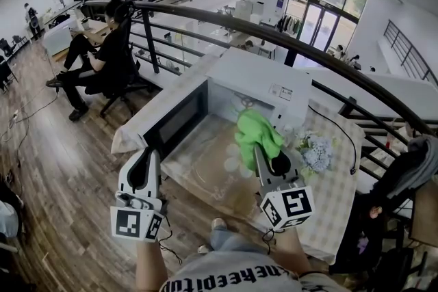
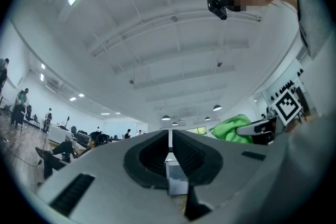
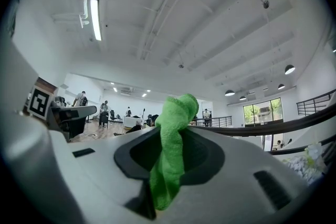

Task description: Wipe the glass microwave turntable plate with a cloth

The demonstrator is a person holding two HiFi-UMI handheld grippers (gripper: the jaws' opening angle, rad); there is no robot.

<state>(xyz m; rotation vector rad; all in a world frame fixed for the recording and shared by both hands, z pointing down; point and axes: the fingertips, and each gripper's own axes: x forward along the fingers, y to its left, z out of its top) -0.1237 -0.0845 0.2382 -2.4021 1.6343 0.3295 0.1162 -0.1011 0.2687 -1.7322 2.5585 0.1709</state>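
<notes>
Right tool (image 1: 260, 152) clamped on a green cloth (image 1: 254, 133), left tool (image 1: 146, 159) closed on nothing, both poised before the open microwave (image 1: 256, 82) on the tabletop (image 1: 328, 195); wiping appears not yet begun, and the glass plate cannot be made out.

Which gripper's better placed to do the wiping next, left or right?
Right. The right gripper is shut on the green cloth, in front of the open microwave. The left gripper is shut with nothing between its jaws.
</notes>
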